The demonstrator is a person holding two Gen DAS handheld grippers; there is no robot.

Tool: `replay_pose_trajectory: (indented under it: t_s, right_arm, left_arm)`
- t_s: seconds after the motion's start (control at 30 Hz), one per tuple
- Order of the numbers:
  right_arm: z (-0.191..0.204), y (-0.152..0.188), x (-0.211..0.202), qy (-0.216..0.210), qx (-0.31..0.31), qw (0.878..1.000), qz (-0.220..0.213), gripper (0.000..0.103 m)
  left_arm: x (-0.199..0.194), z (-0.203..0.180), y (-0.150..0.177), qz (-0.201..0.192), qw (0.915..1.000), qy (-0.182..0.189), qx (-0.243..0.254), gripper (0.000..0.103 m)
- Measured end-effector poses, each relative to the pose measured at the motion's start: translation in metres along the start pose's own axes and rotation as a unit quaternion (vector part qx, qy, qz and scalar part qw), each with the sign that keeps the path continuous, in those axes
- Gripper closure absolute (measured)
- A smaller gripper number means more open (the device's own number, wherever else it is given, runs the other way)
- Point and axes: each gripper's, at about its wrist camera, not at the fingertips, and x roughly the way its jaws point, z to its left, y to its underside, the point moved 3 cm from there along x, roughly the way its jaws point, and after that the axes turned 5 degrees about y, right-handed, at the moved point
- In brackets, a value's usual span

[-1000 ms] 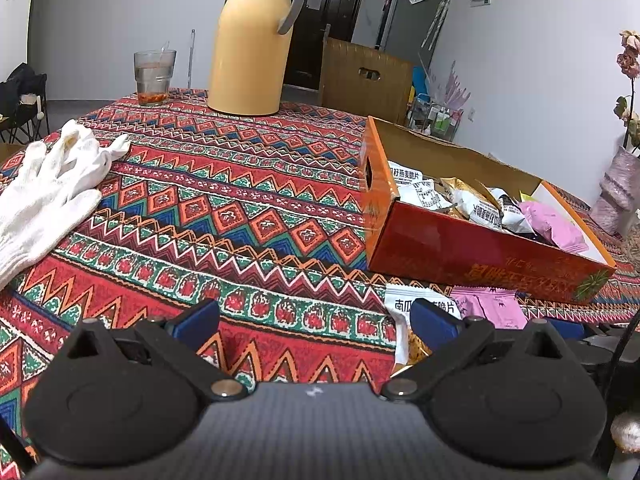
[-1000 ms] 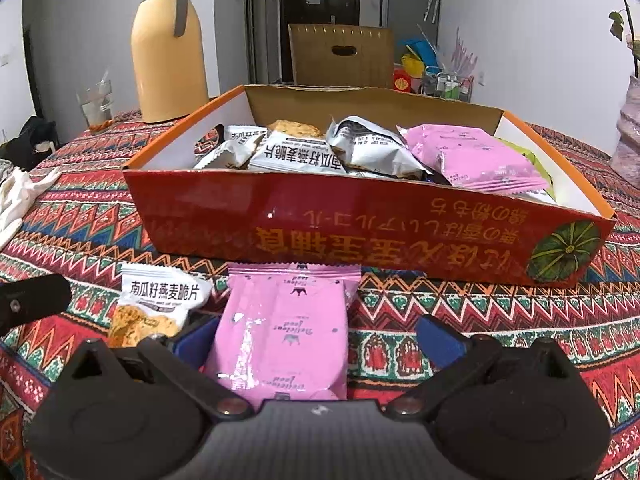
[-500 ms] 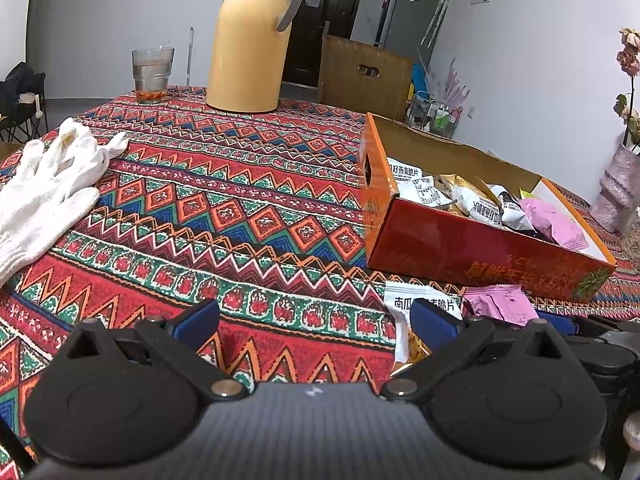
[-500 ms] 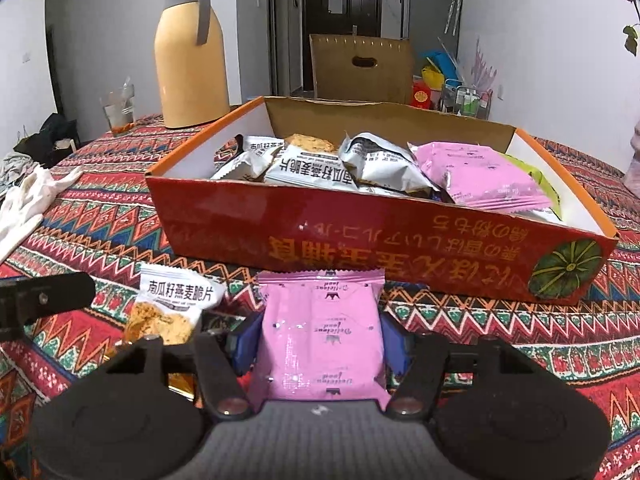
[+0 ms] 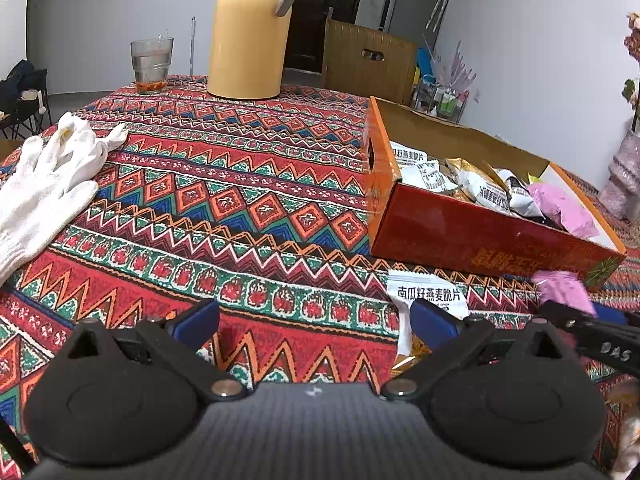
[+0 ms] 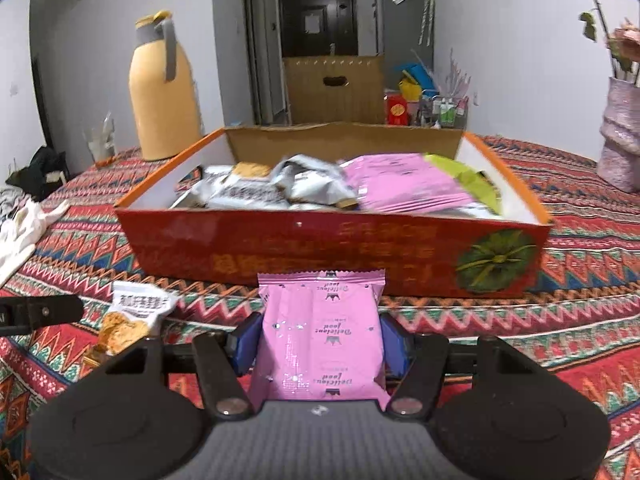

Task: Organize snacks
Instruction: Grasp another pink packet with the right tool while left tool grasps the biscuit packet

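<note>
Snacks are mostly sitting inside the orange cardboard box (image 6: 332, 248), piled loosely, while two packets are remaining outside it. The right gripper (image 6: 320, 338) is clamping a pink snack packet (image 6: 320, 336) by its side edges, its blue pads (image 6: 245, 340) pressing on both sides, so the packet is hanging flat and facing forward at about 6 o'clock of the box, clear of the patterned tablecloth (image 5: 224, 208). Holding it by the edges is probably keeping the contents uncrushed and letting it slide over the box's near wall. A white oat-crisp packet (image 5: 430, 300) is lying on the cloth just beside the box's front wall, at about 7 o'clock of it in the right wrist view. The left gripper (image 5: 314, 320) is hovering above the cloth with its jaws standing wide and nothing between them, likely waiting for that white packet.
</note>
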Motion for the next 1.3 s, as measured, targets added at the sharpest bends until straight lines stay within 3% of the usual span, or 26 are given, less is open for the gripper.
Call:
replay_pose_trajectory:
  t_s: [0.37,0.63,0.73,0.83,0.9,0.93,1.3]
  right_arm:
    - [-0.066,0.009,-0.013,0.027,0.056,0.998,-0.034,0.042]
    - [-0.068,0.016,-0.015,0.022,0.057,0.996,-0.061,0.042]
    - [-0.067,0.018,-0.019,0.016,0.054,0.996,-0.071,0.042]
    - [-0.066,0.019,-0.018,0.013,0.055,0.996,-0.069,0.042]
    - [-0.066,0.019,-0.018,0.011,0.057,0.996,-0.067,0.042]
    - [-0.066,0.019,-0.018,0.011,0.056,0.996,-0.068,0.042]
    - [-0.064,0.019,-0.02,0.014,0.053,0.996,-0.074,0.042]
  left_arm:
    - [0.005,-0.05,-0.002,0.031,0.999,0.008,0.032,0.0]
    - [0.027,-0.079,0.007,0.051,0.9976,-0.012,0.046,0.0]
    - [0.035,-0.081,0.011,0.052,0.9972,-0.02,0.051,0.011]
    - [0.036,-0.084,0.013,0.045,0.9971,-0.023,0.057,0.029]
    - [0.033,-0.085,0.014,0.038,0.9974,-0.011,0.06,0.051]
    - [0.032,-0.086,0.015,0.036,0.9974,-0.01,0.062,0.055]
    - [0.023,-0.09,0.017,0.014,0.9974,0.006,0.071,0.061]
